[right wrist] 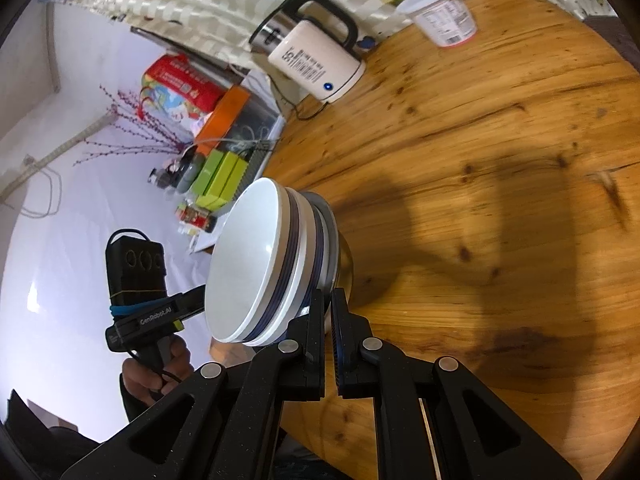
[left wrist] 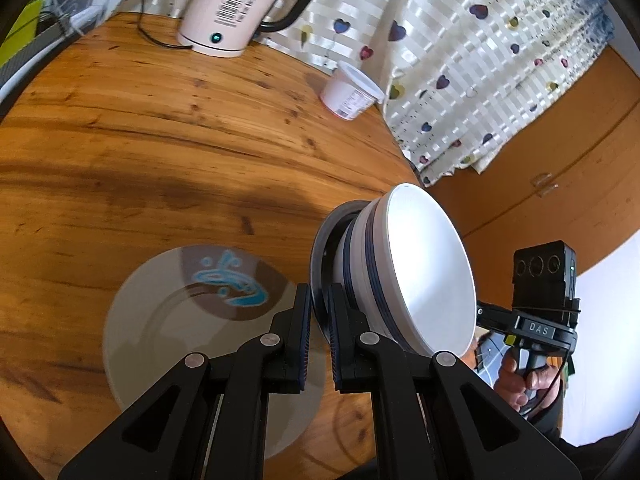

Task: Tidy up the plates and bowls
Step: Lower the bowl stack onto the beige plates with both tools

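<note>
White kettle [left wrist: 232,4] on wooden table [left wrist: 160,128], lidded tub [left wrist: 350,94], perhaps yogurt, heart-print curtain [left wrist: 480,60]

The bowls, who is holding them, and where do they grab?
Both tools hold the stack of bowls, tipped on its side. The left tool and right tool each pinch the rim of the dark bottom dish.

Both fisheye views are brightly lit, and straight edges bow toward a dark vignette at the corners. Broad soft shadows cross the wooden table [left wrist: 160,128] in each view. Glare marks the inside of the white bowl [right wrist: 248,264]. The patterned plate [left wrist: 168,320] is smeared by motion blur; distant clutter is soft.
</note>
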